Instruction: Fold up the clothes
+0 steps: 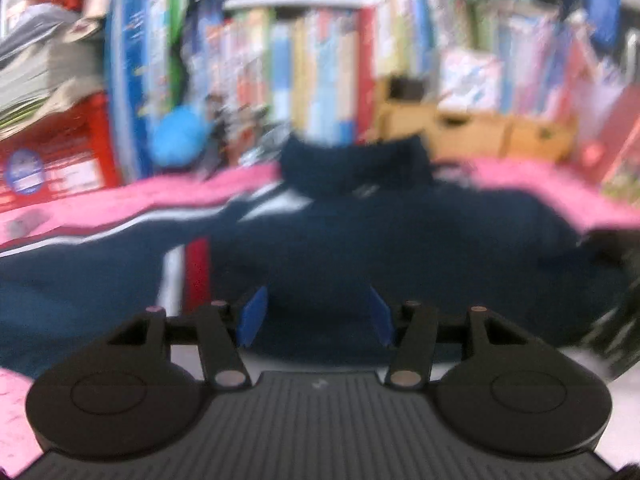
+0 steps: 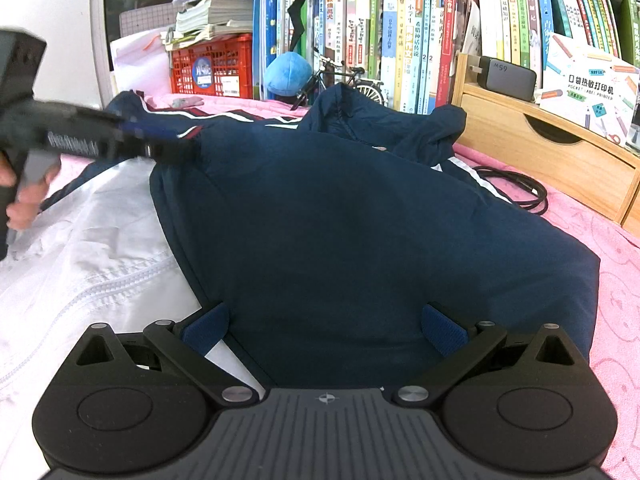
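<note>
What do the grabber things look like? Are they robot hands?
They are hand-held tools, not robot hands. Each one, the left gripper and the right gripper, has a grey ribbed body, two round black discs, black linkage bars with silver pins, and blue pads on its fingertips. The right one's body bears a small compass-like mark. A person's hand holds a grey handle.

A pink quilted surface [image 2: 612,280], perhaps a bed, carries a navy jacket [image 2: 340,220] and white garment [image 2: 80,260].

The left gripper [image 1: 316,314] reaches forward, jaws half apart; the right gripper [image 2: 325,328] points downward, jaws spread wide.
</note>
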The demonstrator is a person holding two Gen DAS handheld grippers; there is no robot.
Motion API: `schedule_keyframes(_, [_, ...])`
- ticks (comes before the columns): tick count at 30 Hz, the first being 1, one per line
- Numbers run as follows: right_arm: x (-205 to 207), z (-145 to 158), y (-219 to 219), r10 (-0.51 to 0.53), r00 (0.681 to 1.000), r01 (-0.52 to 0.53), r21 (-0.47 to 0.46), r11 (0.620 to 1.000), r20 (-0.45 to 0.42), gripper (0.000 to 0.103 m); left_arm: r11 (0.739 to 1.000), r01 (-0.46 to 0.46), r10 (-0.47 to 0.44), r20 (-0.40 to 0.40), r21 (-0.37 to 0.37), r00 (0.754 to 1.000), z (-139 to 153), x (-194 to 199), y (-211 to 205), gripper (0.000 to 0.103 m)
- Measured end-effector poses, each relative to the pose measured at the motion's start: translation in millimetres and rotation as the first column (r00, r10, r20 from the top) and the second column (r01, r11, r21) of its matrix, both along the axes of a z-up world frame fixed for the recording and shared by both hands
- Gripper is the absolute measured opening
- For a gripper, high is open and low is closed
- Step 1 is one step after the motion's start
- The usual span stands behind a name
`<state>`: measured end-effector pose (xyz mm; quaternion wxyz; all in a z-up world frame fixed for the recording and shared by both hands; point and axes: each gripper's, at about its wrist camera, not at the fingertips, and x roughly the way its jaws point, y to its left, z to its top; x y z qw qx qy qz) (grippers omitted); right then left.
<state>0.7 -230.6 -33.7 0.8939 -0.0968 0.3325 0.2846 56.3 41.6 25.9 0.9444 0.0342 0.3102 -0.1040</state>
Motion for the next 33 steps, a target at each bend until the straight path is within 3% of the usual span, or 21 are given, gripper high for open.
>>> schedule_keyframes(3, [0.3,0.1,0.0,0.000,1.000,0.000,0.000,1.000,0.000,0.103,0.996,-0.087,0.087,-0.040,0.012,0.995,-17.0,0.4,32.0,0.058])
schedule_keyframes(5, [0.7,0.1,-0.1,0.000,1.000,0.000,0.000,1.000,0.000,0.103,0.990,-0.141,0.140,-0.045,-0.024,0.989,-22.0,-8.4,58.7,0.056])
schedule_keyframes(6, [0.7,0.0,-0.2,0.000,1.000,0.000,0.000,1.000,0.000,0.103,0.986,-0.168,0.168,-0.039,-0.007,0.985,-21.8,-15.2,67.2,0.055])
schedule_keyframes(8, [0.8,-0.1,-0.4,0.000,1.000,0.000,0.000,1.000,0.000,0.103,0.984,-0.176,0.176,-0.021,-0.002,0.984,-19.9,-28.8,82.0,0.055])
schedule_keyframes(14, [2.3,0.6,2.3,-0.008,1.000,0.008,0.000,1.000,0.001,0.103,0.985,-0.152,0.153,0.001,-0.077,0.988,-9.1,-58.0,106.4,0.056])
schedule_keyframes(18, [-0.8,4.0,8.2,-0.092,0.995,0.091,-0.015,0.996,-0.031,0.103,0.976,-0.173,0.175,0.002,-0.132,0.985,-4.5,-63.7,123.7,0.056])
schedule_keyframes(21, [-11.6,17.8,22.7,-0.187,0.981,0.180,-0.111,0.977,-0.053,0.103,0.954,-0.241,0.243,-0.009,-0.179,0.970,-2.7,-56.5,156.9,0.059])
schedule_keyframes(27, [-64.3,40.8,67.1,-0.107,0.982,0.119,-0.071,0.990,0.153,0.103,0.860,-0.457,0.461,-0.039,-0.228,0.886,-7.5,-30.4,236.6,0.059])
schedule_keyframes(29, [-70.1,38.1,81.2,-0.113,0.980,0.122,-0.046,0.991,0.163,0.103,0.822,-0.522,0.529,-0.035,-0.228,0.848,-8.3,-20.0,261.7,0.059])
schedule_keyframes(33, [-66.3,20.7,100.6,-0.116,0.990,0.119,-0.031,0.992,0.079,0.101,0.750,-0.620,0.629,-0.039,-0.233,0.776,-8.8,5.9,304.1,0.060])
